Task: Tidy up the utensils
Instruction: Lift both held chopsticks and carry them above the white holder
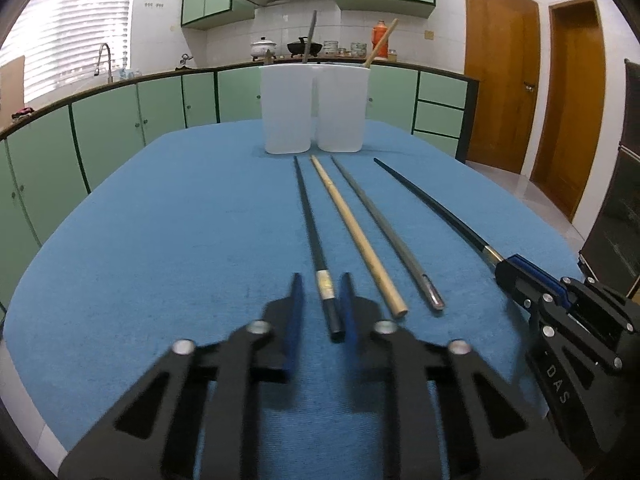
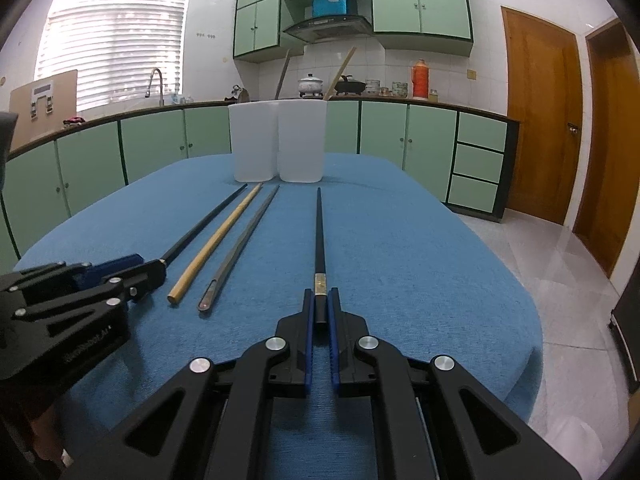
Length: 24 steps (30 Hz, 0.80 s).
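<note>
Four chopsticks lie side by side on the blue cloth [image 1: 160, 220]. My left gripper [image 1: 321, 280] [image 2: 154, 270] is at the thick end of the leftmost black chopstick [image 1: 310, 220] [image 2: 204, 228]. Its fingers are blurred in the left wrist view, but in the right wrist view the jaws look shut on the stick. My right gripper [image 2: 320, 296] [image 1: 510, 265] is shut on the end of the rightmost black chopstick [image 2: 319, 232] [image 1: 432, 200]. Between them lie a wooden chopstick [image 1: 352, 228] [image 2: 218, 236] and a grey metal chopstick [image 1: 384, 224] [image 2: 244, 232], both untouched.
Two white containers [image 1: 287, 108] [image 1: 342, 108] stand side by side at the table's far end. The left one holds a grey stick [image 1: 310, 36] and the right one a wooden stick [image 1: 382, 42]. Green kitchen cabinets run behind the table. Wooden doors and a tiled floor are to the right.
</note>
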Motion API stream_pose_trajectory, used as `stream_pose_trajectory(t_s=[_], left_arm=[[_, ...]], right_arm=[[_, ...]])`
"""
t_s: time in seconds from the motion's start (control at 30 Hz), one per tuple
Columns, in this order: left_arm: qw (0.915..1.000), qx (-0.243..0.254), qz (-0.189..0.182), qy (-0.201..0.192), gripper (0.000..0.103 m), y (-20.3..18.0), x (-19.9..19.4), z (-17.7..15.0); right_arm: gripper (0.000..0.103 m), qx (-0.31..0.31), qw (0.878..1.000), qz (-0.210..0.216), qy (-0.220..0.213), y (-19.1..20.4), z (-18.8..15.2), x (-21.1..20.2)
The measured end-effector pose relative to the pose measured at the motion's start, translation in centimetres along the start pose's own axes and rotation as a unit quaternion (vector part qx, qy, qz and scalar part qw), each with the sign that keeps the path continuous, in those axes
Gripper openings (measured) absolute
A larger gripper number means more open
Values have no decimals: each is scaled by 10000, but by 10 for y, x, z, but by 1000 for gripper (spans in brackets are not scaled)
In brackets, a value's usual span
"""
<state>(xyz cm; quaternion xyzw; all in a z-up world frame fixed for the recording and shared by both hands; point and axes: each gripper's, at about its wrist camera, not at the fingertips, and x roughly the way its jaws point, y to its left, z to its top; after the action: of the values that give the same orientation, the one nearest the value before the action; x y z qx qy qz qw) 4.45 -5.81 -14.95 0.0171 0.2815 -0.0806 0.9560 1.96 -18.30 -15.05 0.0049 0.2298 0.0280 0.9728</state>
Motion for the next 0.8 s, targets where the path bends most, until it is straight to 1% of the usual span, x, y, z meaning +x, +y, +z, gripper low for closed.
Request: stream_pose_trajectory(t_s=[0.1, 0.2, 0.3, 0.43, 0.6, 0.67, 0.8], left_arm=[[10000, 80, 54, -3, 8, -3, 0, 0], [10000, 14, 36, 1, 6, 0, -2, 2], [9999, 17, 70, -98, 6, 1, -7, 5], [9992, 45, 152, -356, 6, 3, -20, 11], [9970, 44, 206, -750, 6, 8, -40, 28], [9960, 61, 203, -873, 6, 9, -47, 35], [9921, 98, 173, -1242, 6, 13, -65, 57]], right_arm=[[7, 29, 10000, 1, -18, -3, 0, -1], [7, 34, 10000, 9, -55, -4, 2, -2], [7, 16, 9999, -6, -110, -4, 3, -4], [7, -32, 9997, -47, -238, -5, 7, -9], [7, -50, 9989, -51, -468, -10, 19, -20], [7, -48, 9983, -5, -575, -12, 28, -25], [7, -55, 9966, 100, -822, -16, 52, -36]])
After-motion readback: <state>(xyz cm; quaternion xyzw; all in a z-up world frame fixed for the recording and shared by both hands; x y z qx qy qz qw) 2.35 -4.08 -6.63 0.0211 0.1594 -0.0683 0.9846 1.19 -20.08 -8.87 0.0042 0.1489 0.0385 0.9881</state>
